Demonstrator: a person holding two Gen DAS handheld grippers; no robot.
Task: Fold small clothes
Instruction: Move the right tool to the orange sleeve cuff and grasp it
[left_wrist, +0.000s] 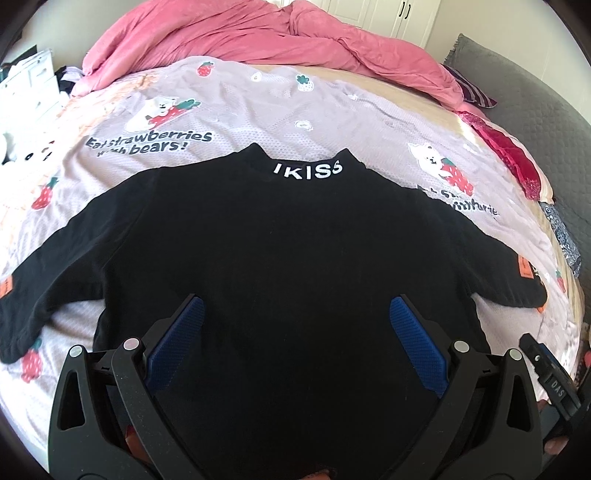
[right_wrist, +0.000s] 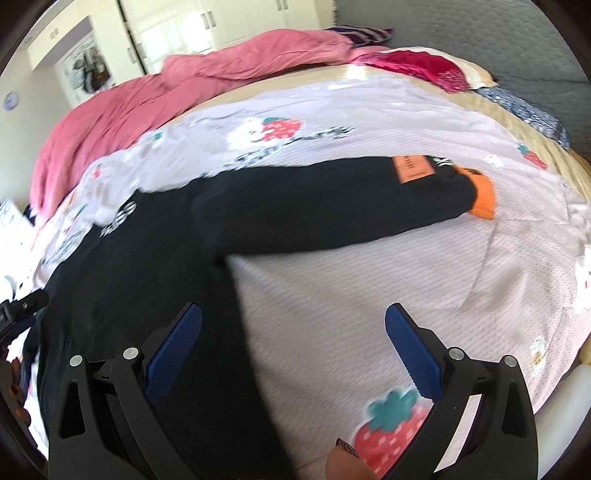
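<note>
Because the black top (left_wrist: 295, 236) lay flat across the strawberry-print bedspread (left_wrist: 229, 107), collar at twelve o'clock and sleeves out toward nine and three, it looked laid out ready for a first fold. The left hand-held gripper (left_wrist: 295, 314) hung over the hem, jaws spread, gripping nothing. The right hand-held gripper (right_wrist: 293, 325), equally wide, straddled the side seam, probably lining up on the right sleeve (right_wrist: 332, 195) with its orange cuff (right_wrist: 480, 195).
</note>
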